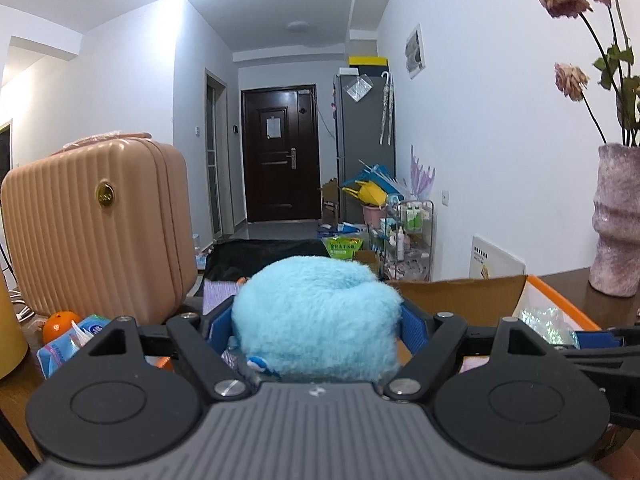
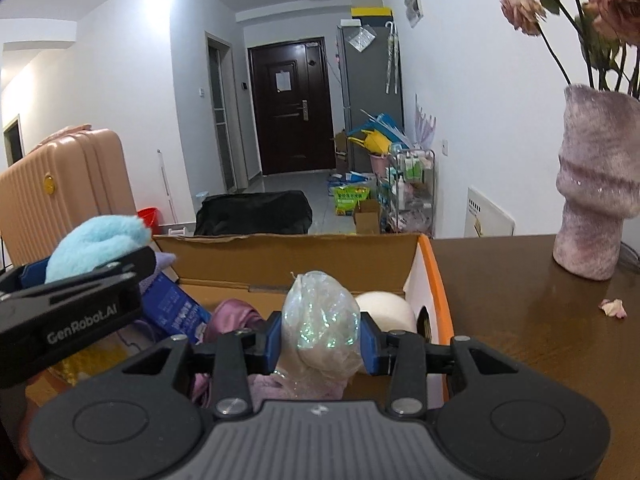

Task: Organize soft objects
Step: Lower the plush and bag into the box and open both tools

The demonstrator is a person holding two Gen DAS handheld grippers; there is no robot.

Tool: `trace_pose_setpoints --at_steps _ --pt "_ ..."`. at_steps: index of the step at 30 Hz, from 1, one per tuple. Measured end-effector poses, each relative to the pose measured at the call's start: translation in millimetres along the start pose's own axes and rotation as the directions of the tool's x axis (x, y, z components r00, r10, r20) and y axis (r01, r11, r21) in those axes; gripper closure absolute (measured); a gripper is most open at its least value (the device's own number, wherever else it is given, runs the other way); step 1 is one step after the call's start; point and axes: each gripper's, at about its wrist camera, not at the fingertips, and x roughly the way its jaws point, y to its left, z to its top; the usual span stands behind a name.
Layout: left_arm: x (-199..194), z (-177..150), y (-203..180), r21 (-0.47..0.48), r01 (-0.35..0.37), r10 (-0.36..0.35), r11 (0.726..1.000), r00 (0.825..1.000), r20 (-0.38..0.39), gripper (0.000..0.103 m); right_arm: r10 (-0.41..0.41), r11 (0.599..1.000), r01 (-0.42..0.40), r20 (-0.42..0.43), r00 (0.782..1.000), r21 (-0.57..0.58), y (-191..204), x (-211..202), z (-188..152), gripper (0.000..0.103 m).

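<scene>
Left gripper [image 1: 318, 320]: jaws wide, clamped on blue plush [image 1: 316, 316], which bulges above them. Right gripper [image 2: 320, 338]: jaws narrow, pinching iridescent wrapped bundle [image 2: 320, 320] above the cardboard box [image 2: 288, 258]. Advice: lower each well inside the box before releasing.

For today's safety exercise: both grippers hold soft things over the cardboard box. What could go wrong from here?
1. The right gripper holds a shiny plastic bag by thin, slippery film; it might slide out or tear.
2. The left gripper holds a blue plush toy close beside it; the two might bump over the cardboard box.
3. The vase of dried flowers stands near the box; a wide swing could tip it.
</scene>
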Motion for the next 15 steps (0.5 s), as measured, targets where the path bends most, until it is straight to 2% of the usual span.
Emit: trace_pose_setpoints --at_steps 6,9,11,15 --pt "0.8 -2.3 -1.0 -0.003 0.001 -0.001 1.000 1.000 0.000 0.020 -0.010 1.000 0.010 -0.004 1.000 -0.001 -0.2 1.6 -2.6 0.061" --pt "-1.9 -2.4 2.9 -0.021 -0.003 0.003 1.000 1.000 0.003 0.013 -0.014 1.000 0.014 -0.003 1.000 -0.007 0.9 0.9 -4.0 0.058" --pt "-4.9 -0.9 4.1 -0.035 -0.015 0.016 0.999 1.000 0.019 0.002 -0.016 1.000 0.016 0.000 1.000 -0.008 2.4 -0.2 -4.3 0.050" --pt "-11.3 0.0 4.5 -0.041 -0.027 0.029 0.999 0.999 0.044 0.000 -0.026 1.000 0.026 0.002 1.000 -0.012 3.6 -2.5 -4.9 0.033"
